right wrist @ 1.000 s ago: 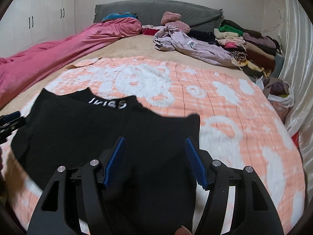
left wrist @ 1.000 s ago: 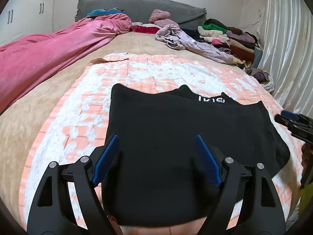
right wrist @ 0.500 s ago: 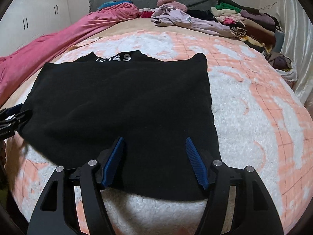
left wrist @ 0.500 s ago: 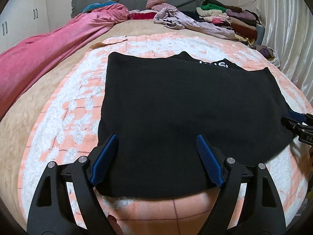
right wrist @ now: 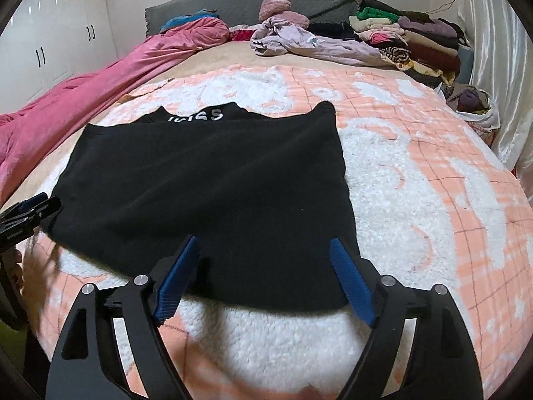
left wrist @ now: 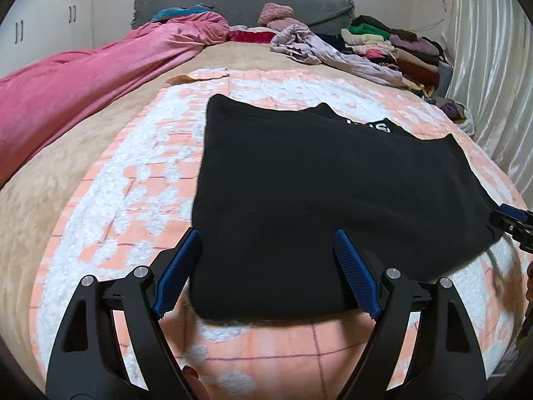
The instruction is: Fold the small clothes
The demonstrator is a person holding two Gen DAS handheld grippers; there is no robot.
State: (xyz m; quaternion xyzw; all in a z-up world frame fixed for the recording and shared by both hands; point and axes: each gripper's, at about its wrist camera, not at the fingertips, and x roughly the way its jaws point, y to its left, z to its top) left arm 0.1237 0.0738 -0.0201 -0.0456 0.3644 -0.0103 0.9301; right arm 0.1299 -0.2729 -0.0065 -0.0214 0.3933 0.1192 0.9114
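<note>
Bedroom setup: big bed with a fuzzy peach-and-white blanket spread over the near part, a rumpled pink duvet along the left side, a grey headboard at the back, and a stack of folded clothes in the far right corner next to a loose lilac garment.

On the blanket lies a black garment, looks like soft fleece-ish knit, lying mostly flat in a rough rectangle with one layer folded over another. At the far edge a second layer pokes out with white lettering on it; can't read it properly. Its near hem sits close to the bed's front edge.

Left gripper has its blue-padded fingers spread wide, hovering over the garment's near left corner, nothing pinched. Right gripper is also wide apart, its jaws have just been opening, with the near right hem lying below and between them, pads not pressing on it. Each gripper's tip shows at the edge of the other's view.
</note>
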